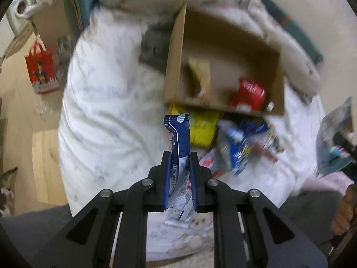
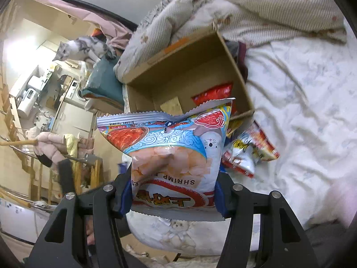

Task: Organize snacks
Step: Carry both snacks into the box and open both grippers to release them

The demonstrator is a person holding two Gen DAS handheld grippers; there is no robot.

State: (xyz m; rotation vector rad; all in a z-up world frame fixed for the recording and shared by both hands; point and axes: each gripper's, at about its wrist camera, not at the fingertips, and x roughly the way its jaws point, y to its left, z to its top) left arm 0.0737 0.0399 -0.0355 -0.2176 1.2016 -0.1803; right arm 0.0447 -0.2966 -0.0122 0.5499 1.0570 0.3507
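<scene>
My left gripper (image 1: pixel 179 156) is shut on a slim blue-and-white snack packet (image 1: pixel 178 138), held upright above the white bedding. Beyond it stands an open cardboard box (image 1: pixel 176 51) holding a yellow packet (image 1: pixel 202 76) and a red packet (image 1: pixel 248 95). More snack packets (image 1: pixel 241 145) lie in a heap in front of the box. My right gripper (image 2: pixel 171 192) is shut on a large shrimp chips bag (image 2: pixel 169 151), lifted near the cardboard box (image 2: pixel 236 67). A red packet (image 2: pixel 214 93) lies inside it, and loose packets (image 2: pixel 247 154) lie to the right of the bag.
A white quilt (image 1: pixel 107 111) covers the bed, with a striped duvet (image 2: pixel 256 4) bunched behind the box. A red bag (image 1: pixel 41 69) stands on the floor at left. A grey cat (image 2: pixel 82 47) sits on furniture at the far left. A person's hand (image 1: pixel 343 212) shows at the right edge.
</scene>
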